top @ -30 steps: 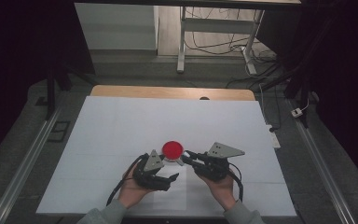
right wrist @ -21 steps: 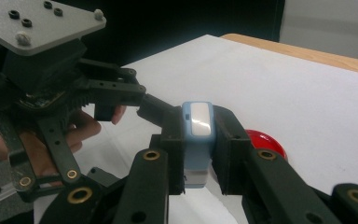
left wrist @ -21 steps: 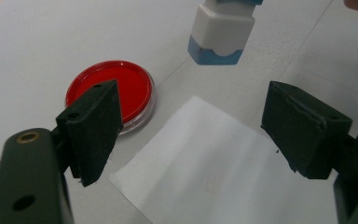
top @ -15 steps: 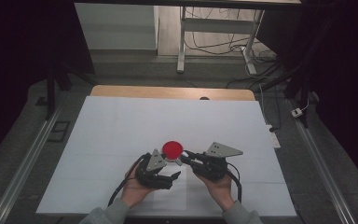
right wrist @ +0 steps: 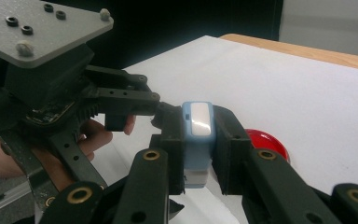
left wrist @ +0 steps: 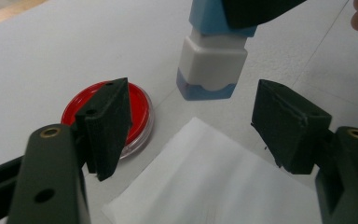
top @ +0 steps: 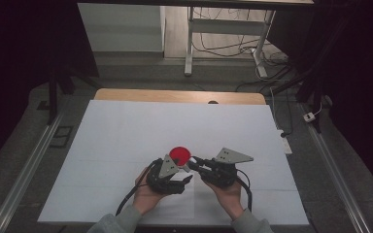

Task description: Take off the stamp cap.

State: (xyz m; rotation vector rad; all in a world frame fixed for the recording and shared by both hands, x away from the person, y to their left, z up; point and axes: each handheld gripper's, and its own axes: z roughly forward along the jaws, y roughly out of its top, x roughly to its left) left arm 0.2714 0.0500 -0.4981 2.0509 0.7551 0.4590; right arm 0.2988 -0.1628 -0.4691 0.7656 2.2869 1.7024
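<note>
In the high view, both grippers are seen low and centre on the white table [top: 126,131], held close together, with a red dish [top: 179,155] lying just above them in the frame. The right gripper [right wrist: 198,140] is clamped on a small blue and white block [right wrist: 196,135], which is pinched upright between the pads at the centre of the right gripper view; the dish [right wrist: 266,141] is partly seen behind it at right. In the left gripper view, the block [left wrist: 213,65] is seen at upper centre, its lower end at or just above the table. The left gripper [left wrist: 191,126] has its jaws apart; they have just been closing, with nothing pressed between them. A white tissue [left wrist: 214,182] lies flat under and between those jaws, at lower centre. The dish [left wrist: 137,109] is partly covered by the left jaw, at middle left.
</note>
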